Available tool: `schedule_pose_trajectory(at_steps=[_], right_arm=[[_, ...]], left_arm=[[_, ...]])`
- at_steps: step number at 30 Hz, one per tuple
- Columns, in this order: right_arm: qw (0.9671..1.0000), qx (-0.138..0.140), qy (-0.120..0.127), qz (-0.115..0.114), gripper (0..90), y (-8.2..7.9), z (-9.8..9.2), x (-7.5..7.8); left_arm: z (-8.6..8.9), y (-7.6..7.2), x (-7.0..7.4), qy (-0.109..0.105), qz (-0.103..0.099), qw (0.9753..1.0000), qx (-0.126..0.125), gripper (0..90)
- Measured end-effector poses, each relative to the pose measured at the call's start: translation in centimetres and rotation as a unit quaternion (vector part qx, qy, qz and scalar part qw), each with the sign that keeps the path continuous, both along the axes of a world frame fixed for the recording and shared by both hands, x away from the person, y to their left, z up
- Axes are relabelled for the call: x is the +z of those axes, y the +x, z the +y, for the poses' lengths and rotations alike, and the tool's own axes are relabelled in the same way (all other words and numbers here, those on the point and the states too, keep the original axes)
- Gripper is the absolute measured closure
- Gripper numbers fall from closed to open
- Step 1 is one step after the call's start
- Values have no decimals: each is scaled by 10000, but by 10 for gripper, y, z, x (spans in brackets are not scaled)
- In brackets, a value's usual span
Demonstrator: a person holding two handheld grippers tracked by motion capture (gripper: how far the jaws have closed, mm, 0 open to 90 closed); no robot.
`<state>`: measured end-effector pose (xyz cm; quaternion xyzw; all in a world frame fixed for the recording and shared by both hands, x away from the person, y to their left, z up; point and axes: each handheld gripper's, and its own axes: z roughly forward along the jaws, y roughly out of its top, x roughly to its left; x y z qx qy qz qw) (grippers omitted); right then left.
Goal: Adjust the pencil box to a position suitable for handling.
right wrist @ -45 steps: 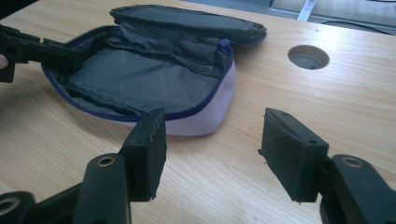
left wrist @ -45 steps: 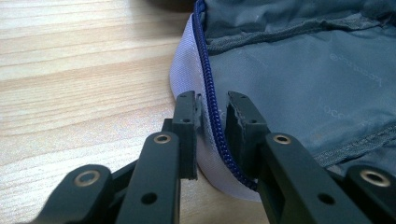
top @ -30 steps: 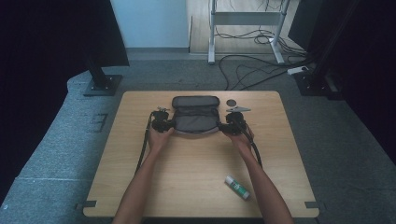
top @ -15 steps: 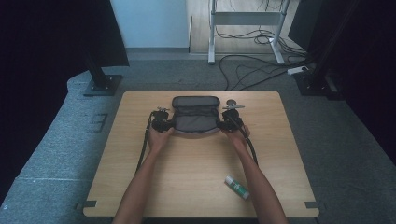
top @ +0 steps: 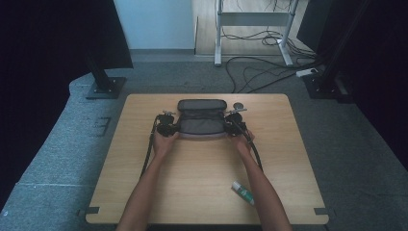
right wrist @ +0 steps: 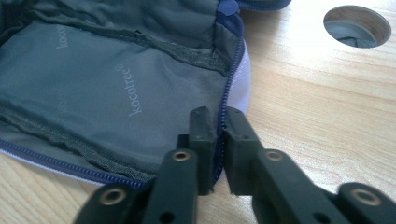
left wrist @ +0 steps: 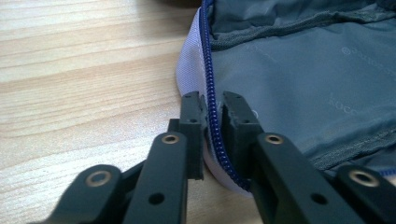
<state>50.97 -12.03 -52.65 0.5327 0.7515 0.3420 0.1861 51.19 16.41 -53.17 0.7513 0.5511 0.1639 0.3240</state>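
Observation:
A grey pencil case [top: 202, 118] lies open at the far middle of the wooden table [top: 202, 168], its grey lining and blue zip showing. My left gripper [top: 169, 126] is at the case's left end. In the left gripper view the gripper [left wrist: 214, 105] is shut on the zip edge of the case [left wrist: 299, 79]. My right gripper [top: 233, 124] is at the right end. In the right gripper view the gripper [right wrist: 218, 119] is shut on the zip edge of the case [right wrist: 107, 84], whose lining is printed "kocotree".
A white and green tube [top: 243, 192] lies near the table's front right. A round cable hole [top: 238, 106] [right wrist: 357, 25] sits just right of the case. Cables trail from both grippers along the forearms. Stands and floor cables lie beyond the table.
My right gripper has shifted a little left, in toward the case's right end. The left gripper and the case have hardly moved.

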Motion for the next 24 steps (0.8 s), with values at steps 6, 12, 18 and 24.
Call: schedule_pose_trajectory(at_steps=[6,12,18,24], right_arm=[[10000,-10,59,-17,874,1,0,0],[9997,-4,238,-92,876,-1,-4,2],[9990,40,324,-292,878,-8,-9,10],[9978,24,447,-485,878,-17,-15,25]], left_arm=[[-1,-1,1,78,-51,10000,-32,856],[2,-2,5,-75,-28,9999,-138,872],[2,-8,20,-195,-220,9994,-197,875],[0,-17,38,-245,-425,9984,-296,875]])
